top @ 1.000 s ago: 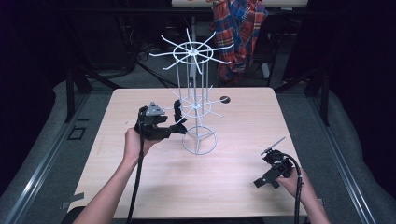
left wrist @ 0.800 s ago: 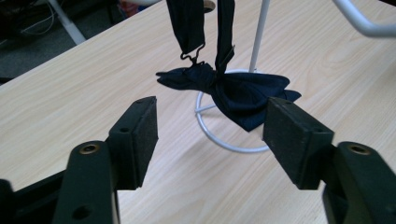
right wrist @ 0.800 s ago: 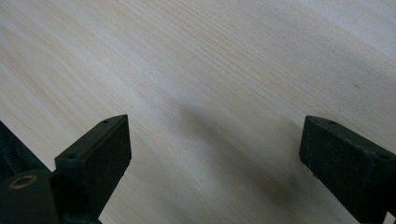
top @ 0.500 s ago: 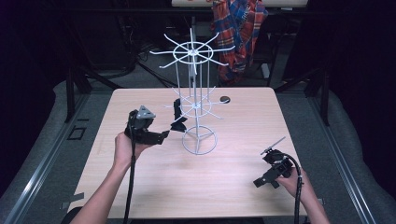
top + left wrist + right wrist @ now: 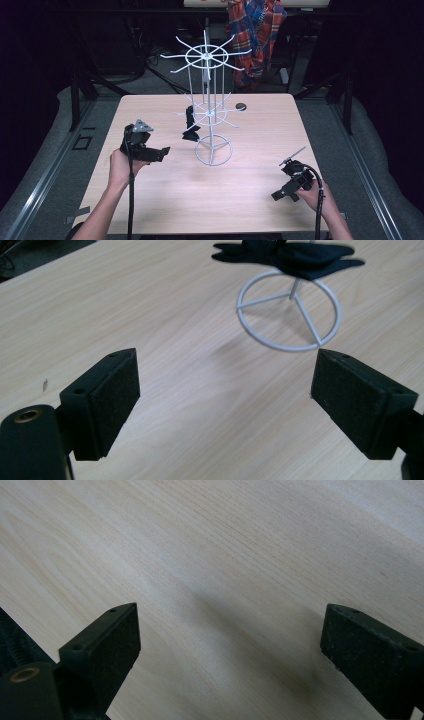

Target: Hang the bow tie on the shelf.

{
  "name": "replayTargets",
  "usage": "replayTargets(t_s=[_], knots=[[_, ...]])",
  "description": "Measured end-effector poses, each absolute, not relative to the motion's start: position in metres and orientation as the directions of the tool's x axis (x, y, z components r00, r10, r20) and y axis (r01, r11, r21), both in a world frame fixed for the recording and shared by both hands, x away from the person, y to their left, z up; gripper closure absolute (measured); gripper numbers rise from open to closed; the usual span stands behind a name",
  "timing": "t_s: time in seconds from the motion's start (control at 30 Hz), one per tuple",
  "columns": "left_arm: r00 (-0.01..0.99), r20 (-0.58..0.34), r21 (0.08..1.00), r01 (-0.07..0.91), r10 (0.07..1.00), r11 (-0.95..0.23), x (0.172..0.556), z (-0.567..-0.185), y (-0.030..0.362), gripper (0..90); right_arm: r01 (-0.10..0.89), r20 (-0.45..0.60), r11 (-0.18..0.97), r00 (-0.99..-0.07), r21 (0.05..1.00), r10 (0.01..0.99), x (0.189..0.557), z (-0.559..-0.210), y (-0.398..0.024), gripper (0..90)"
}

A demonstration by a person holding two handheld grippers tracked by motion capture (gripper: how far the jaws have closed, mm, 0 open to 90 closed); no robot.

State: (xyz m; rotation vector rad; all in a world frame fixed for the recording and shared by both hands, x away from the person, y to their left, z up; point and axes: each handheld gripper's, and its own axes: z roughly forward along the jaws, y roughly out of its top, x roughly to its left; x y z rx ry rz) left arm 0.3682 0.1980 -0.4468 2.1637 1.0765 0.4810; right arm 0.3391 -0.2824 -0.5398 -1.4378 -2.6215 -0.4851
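I've drawn my left hand-held gripper [image 5: 161,151] back from the black cloth [image 5: 190,125] on the white rack [image 5: 210,112]; jaws wide, empty. I'd keep retreating level, clear of the prongs ahead.

The left gripper [image 5: 225,405] is seen with jaws spread wide over the wooden surface [image 5: 165,340]. At one o'clock, a white wire ring base [image 5: 289,310] is overhung by black cloth [image 5: 290,255].

Wire rack [image 5: 212,120] blocks table [image 5: 250,195] centre; front open.
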Motion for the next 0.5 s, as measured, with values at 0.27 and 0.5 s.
replayTargets(t_s=[0.27,0.5], knots=[[0.564,0.033,0.673,0.598,0.825,-0.436,0.358,-0.456,0.210,9.7,0.831,0.255,0.512,-0.554,0.218,0.792,0.340,-0.539,-0.284,8.9],[0.569,0.036,0.625,0.629,0.822,-0.462,0.348,-0.468,0.213,8.7,0.832,0.252,0.512,-0.554,0.216,0.794,0.340,-0.539,-0.284,8.9]])
